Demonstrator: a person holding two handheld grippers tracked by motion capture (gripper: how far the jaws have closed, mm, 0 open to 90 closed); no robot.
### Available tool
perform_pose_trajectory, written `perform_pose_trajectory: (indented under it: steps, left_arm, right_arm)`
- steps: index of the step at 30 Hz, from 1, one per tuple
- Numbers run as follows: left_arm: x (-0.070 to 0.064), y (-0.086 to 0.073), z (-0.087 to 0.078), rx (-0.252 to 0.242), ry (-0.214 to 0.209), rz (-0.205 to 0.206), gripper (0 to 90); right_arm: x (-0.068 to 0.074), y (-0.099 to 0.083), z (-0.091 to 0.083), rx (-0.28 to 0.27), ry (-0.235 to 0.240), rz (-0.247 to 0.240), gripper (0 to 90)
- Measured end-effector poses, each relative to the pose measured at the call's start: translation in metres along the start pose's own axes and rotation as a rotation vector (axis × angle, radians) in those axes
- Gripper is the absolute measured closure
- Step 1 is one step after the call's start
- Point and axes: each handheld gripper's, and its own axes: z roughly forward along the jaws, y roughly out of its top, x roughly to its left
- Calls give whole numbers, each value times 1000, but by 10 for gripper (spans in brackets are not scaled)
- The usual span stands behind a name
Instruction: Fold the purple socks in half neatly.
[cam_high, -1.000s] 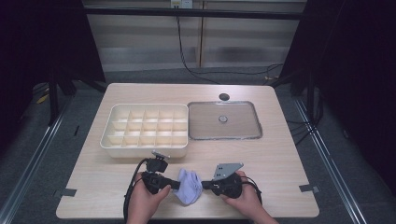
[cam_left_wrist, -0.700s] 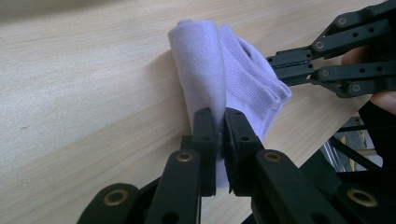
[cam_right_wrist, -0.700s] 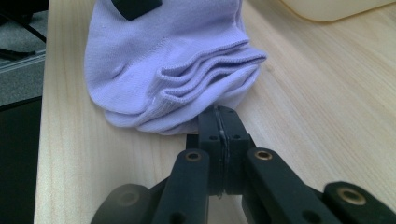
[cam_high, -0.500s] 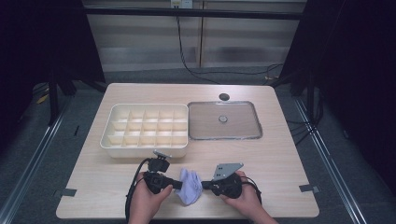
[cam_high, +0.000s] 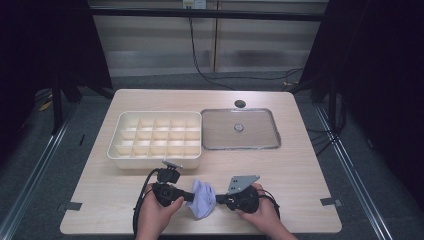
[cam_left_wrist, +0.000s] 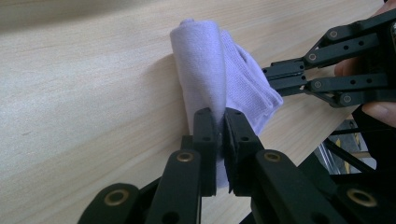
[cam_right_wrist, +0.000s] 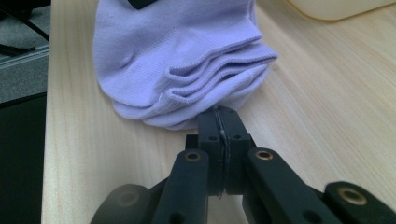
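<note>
Pinching a fold of the lilac sock (cam_left_wrist: 219, 79) between nearly closed jaws, with the left gripper (cam_left_wrist: 220, 126) clamped on cloth and only a sliver of fabric keeping its tips apart. Opposite, across the bundle, the right gripper (cam_right_wrist: 220, 122) with jaws pressed together at the lower edge of the sock (cam_right_wrist: 187, 60); whether cloth is really caught there or the tips merely butt against the hem, hard to tell. Between the two tools, at the near edge of the table (cam_high: 300, 170), the sock (cam_high: 202, 197) bunched in layered folds and resting on the wood. Best handled by keeping both grips firm and moving the tools together, so no layer slides out of the stack. Worth checking the right-hand hold before any lift, since a bite on just the bottom layer would probably let the rest sag open. Ahead of the left tool, beyond the sock, the cream divider box (cam_high: 156, 139); further right, the flat lid (cam_high: 240, 129), both well apart from the bundle.
</note>
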Motion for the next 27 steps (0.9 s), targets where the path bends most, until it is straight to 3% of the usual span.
perform_pose_trajectory:
  steps: [1, 3, 5, 9, 11, 15, 16, 17, 19, 27]
  left_arm:
    - [1, 0, -1, 17, -3, 23, 842]
    - [-1, 0, 1, 2, -2, 4, 843]
    - [-1, 1, 1, 13, -1, 28, 843]
    - [-6, 2, 4, 6, -12, 17, 843]
    - [-7, 3, 5, 17, -13, 33, 843]
    - [-11, 4, 7, -2, -18, 15, 842]
    - [-9, 4, 6, 13, -17, 39, 843]
    - [-12, 4, 7, -6, -19, 16, 842]
    - [-11, 5, 7, 16, -21, 44, 843]
    - [-15, 6, 8, 8, -23, 41, 842]
  right_arm:
    - [0, 0, 0, 0, 2, -3, 891]
    - [1, 0, 1, -2, -1, -6, 891]
    - [1, 0, 1, -1, 3, -6, 891]
    - [2, 1, 1, -1, 1, -10, 892]
    - [3, 1, 2, -3, 3, -13, 892]
    - [4, 1, 2, -5, 5, -12, 893]
    - [4, 1, 2, -4, 7, -10, 892]
    - [4, 1, 2, -6, 10, -11, 892]
    - [3, 1, 2, -8, 10, -13, 892]
    - [5, 1, 3, -9, 12, -2, 892]
